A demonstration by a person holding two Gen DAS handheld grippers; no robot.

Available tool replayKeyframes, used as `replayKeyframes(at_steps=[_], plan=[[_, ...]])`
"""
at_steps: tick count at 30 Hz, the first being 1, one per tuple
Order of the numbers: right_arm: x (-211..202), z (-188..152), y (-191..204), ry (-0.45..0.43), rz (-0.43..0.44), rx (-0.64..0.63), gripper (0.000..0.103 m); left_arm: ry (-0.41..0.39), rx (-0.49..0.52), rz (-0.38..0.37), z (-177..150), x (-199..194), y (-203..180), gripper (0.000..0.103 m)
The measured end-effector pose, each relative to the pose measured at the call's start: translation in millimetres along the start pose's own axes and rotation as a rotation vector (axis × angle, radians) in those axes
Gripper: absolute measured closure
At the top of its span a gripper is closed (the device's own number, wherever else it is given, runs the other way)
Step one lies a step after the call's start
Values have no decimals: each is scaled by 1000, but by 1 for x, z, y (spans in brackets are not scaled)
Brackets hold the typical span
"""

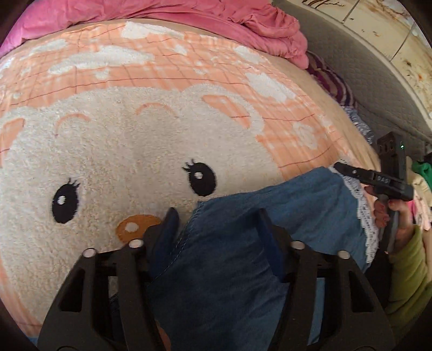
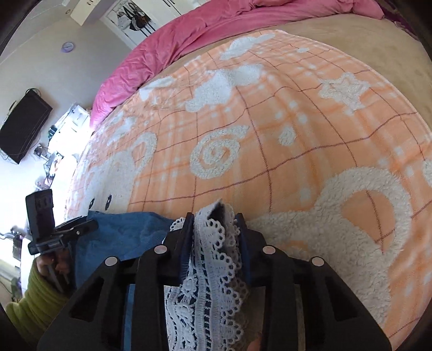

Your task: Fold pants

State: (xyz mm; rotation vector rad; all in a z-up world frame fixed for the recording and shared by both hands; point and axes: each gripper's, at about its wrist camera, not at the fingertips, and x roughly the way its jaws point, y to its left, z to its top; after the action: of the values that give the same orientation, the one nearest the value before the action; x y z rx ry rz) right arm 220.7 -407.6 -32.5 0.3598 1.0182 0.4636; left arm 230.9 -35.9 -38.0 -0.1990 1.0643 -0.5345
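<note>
The pants [image 1: 243,243] bunch at the bottom centre of both views, on the blanket [image 1: 135,148]. The left gripper [image 1: 216,224] gapes wide around blue denim, its hold unclear. The right gripper [image 2: 216,224] is pinched tight on the lace hem [image 2: 213,256]

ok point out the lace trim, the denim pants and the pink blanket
lace trim [image 2: 213,243], right wrist view, on the scalloped white band between the fingers
denim pants [image 1: 243,224], left wrist view, on the blue cloth between the fingers
pink blanket [image 1: 167,12], left wrist view, on its rumpled upper part
</note>
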Motion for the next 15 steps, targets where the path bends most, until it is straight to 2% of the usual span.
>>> replayKeyframes(at_steps=[3, 5, 9, 11, 13, 15], plan=[[-9, -2, 5, -37, 42, -12, 81, 6, -22, -66, 1, 2, -3, 91], [-20, -3, 10, -84, 56, -30, 82, 1, -33, -87, 2, 3, -4, 99], [-48, 5, 31, -203, 60, -102, 84, -93, -46, -73, 12, -16, -6, 102], [-52, 20, 40, -223, 37, -133, 84, -116, -34, -56, 24, -24, -10, 102], [-47, 35, 46, -220, -20, -166, 84, -120, -24, -22, 34, -24, -11, 102], [-33, 51, 51, -189, -118, -216, 84, -123, -13, 12, 45, -19, -13, 102]])
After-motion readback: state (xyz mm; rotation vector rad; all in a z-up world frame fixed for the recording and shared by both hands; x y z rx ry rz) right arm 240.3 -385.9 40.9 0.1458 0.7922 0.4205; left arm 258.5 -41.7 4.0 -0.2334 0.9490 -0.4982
